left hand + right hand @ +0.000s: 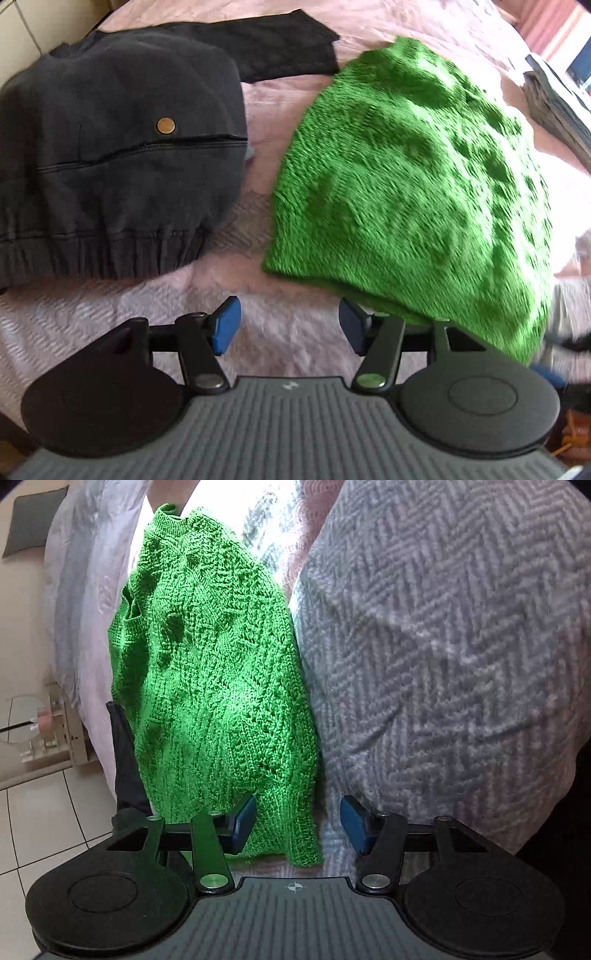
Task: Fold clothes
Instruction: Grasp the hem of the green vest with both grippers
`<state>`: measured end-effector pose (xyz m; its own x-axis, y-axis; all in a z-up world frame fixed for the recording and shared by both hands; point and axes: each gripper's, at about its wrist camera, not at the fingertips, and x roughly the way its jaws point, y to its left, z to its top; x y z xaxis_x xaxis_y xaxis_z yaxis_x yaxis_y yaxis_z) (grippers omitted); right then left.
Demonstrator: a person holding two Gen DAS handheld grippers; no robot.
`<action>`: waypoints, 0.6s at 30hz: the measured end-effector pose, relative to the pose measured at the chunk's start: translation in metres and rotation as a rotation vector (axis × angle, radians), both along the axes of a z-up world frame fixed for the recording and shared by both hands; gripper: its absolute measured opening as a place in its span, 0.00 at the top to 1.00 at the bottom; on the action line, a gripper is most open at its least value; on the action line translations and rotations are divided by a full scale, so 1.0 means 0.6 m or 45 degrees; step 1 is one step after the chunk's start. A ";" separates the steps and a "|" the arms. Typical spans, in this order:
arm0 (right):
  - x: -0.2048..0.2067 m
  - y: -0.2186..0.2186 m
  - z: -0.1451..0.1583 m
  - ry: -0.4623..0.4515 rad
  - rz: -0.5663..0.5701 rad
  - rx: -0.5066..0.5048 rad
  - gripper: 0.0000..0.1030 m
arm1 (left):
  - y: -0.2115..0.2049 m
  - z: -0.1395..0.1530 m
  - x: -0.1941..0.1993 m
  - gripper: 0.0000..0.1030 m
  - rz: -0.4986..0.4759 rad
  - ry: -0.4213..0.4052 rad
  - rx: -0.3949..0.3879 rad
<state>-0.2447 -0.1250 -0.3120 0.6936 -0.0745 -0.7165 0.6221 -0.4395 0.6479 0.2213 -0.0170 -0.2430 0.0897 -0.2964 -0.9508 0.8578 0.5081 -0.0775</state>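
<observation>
A green knitted sweater point(410, 177) lies folded on the pink bedspread point(288, 332), right of a dark grey jacket point(110, 166) with a brass snap. My left gripper point(290, 326) is open and empty, just in front of the sweater's near hem. In the right wrist view the same green sweater point(214, 686) lies ahead with its collar at the far end. My right gripper point(299, 825) is open and empty over the sweater's near corner, not touching it as far as I can tell.
A black garment point(280, 48) lies behind the jacket. A stack of dark folded cloth point(554, 107) sits at the bed's right edge. A grey herringbone blanket point(443, 646) fills the right of the right wrist view. Tiled floor point(44, 819) and a low shelf show at left.
</observation>
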 end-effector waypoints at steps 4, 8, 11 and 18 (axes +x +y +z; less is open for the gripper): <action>0.002 0.005 -0.005 -0.015 -0.043 -0.019 0.47 | -0.021 -0.032 0.037 0.37 0.093 0.073 -0.047; 0.022 0.002 -0.021 -0.044 -0.057 -0.045 0.47 | -0.047 -0.073 0.070 0.37 0.164 0.134 -0.056; 0.038 -0.004 -0.030 -0.066 -0.052 -0.048 0.47 | -0.065 -0.105 0.088 0.40 0.198 0.208 -0.052; 0.027 -0.057 0.028 -0.141 -0.024 -0.162 0.95 | -0.065 -0.089 0.083 0.95 0.199 0.342 -0.141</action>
